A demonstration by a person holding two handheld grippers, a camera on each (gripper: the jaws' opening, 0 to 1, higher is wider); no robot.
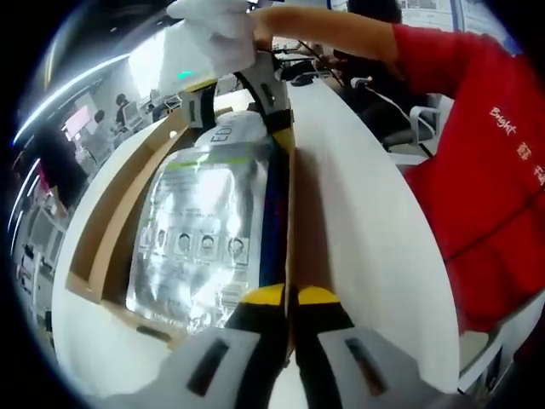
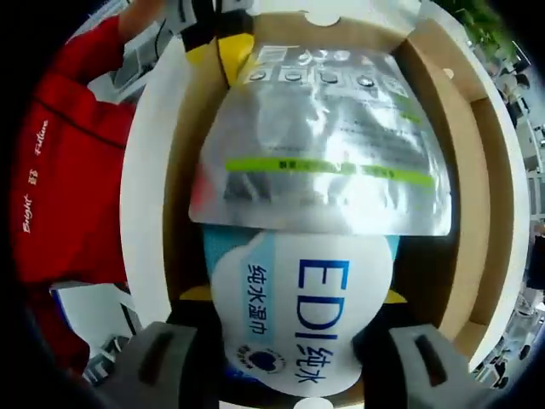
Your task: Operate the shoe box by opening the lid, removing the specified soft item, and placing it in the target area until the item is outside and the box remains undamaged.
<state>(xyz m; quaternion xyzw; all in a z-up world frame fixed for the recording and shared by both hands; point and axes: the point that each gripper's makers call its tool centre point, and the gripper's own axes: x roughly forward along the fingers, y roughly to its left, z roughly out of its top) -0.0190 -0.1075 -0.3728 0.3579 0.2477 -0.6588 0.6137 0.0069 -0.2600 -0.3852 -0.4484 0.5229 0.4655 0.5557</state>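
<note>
Right gripper (image 2: 285,341) clamps "EDI" pack (image 2: 298,324); left gripper (image 1: 289,298) pinches box wall (image 1: 292,213).

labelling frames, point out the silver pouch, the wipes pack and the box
silver pouch (image 2: 328,153): right gripper view, middle of its foil face
wipes pack (image 2: 311,324): right gripper view, blue lettering
box (image 2: 456,162): right gripper view, cardboard side wall

One open shoe box (image 2: 477,170) sits on one white table (image 1: 358,213). Inside the shoe box lie two soft packs: one silver pack (image 2: 324,145) and one blue-and-white pack (image 2: 298,324). Two grippers reach the shoe box: the left gripper (image 1: 288,300) and the right gripper (image 2: 289,341).
</note>
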